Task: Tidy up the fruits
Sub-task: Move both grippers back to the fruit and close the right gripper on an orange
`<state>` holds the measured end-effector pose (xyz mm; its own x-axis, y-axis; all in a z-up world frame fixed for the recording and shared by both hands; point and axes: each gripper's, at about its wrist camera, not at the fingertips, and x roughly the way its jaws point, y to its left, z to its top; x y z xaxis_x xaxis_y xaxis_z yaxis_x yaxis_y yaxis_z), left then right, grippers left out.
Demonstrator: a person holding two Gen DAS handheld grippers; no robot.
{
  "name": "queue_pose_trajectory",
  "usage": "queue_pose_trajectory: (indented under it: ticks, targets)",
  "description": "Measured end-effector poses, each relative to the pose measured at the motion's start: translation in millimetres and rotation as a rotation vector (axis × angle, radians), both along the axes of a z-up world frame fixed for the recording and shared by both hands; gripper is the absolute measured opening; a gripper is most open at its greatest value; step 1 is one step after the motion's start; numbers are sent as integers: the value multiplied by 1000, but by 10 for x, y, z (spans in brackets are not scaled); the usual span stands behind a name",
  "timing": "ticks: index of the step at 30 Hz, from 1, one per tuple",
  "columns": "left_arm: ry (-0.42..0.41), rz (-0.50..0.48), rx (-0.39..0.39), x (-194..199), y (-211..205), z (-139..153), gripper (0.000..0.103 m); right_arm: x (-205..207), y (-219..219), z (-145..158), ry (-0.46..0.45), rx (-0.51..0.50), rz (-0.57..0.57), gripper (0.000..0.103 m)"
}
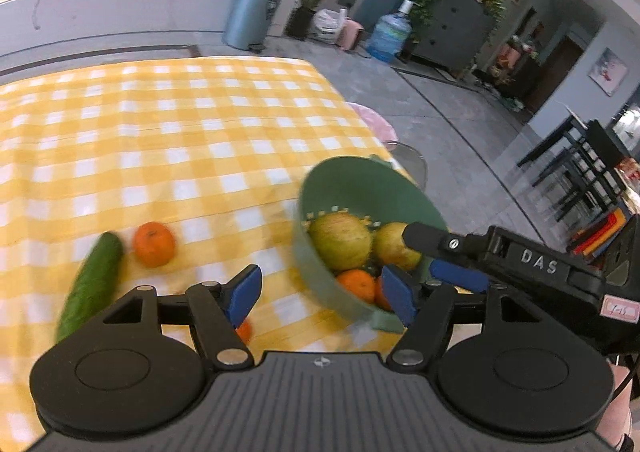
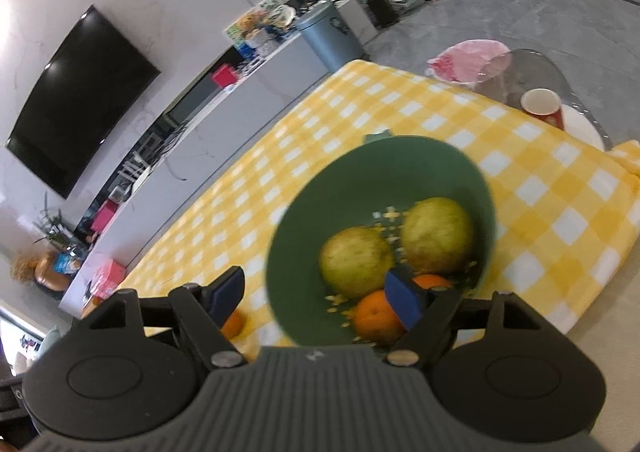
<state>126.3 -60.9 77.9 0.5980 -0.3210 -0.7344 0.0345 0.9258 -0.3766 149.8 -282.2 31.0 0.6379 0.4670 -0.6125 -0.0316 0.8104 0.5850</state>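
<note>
Fruit-filled green bowl (image 1: 320, 188) beside cucumber (image 1: 90, 284)

free: tablecloth (image 1: 160, 124) far side | blocked: bowl (image 1: 356, 180), cucumber (image 1: 92, 284), orange (image 1: 154, 244)

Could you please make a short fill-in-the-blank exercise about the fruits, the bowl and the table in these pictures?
1. The bowl holding the fruit is ___ in colour.
2. The cucumber lies on the tablecloth beside one ___.
3. The number of yellow-green pears in the bowl is ___.
4. The tablecloth has a yellow and ___ check.

Missing words: green; orange; two; white
</note>
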Motion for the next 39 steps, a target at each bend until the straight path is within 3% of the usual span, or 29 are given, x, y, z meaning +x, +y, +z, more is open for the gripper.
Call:
queue_pose_trajectory:
  ticks: [8, 11, 17, 27, 30, 35, 39]
  targets:
    - [48, 105, 22, -280, 387, 53, 81, -75, 520, 215, -48, -37, 149, 75]
    - [56, 171, 9, -391, 577, 39, 81, -124, 758, 297, -59, -114, 209, 80]
    - [96, 264, 6, -597, 958, -29, 81, -207, 1102, 332, -54, -216, 264, 80]
    - [120, 410, -139, -850, 1633, -272, 81, -289, 1640, 302, -58, -314, 362, 79]
    - [134, 419, -163, -864, 1717, -368, 81, -275, 1772, 215, -48, -371, 374, 75]
    - [156, 417, -170, -848, 1774, -520, 81, -125, 1821, -104, 47, -452, 338, 47]
    - [180, 384, -158, -789, 1758, -644, 81, -26, 1811, -301, 108, -479, 312, 48]
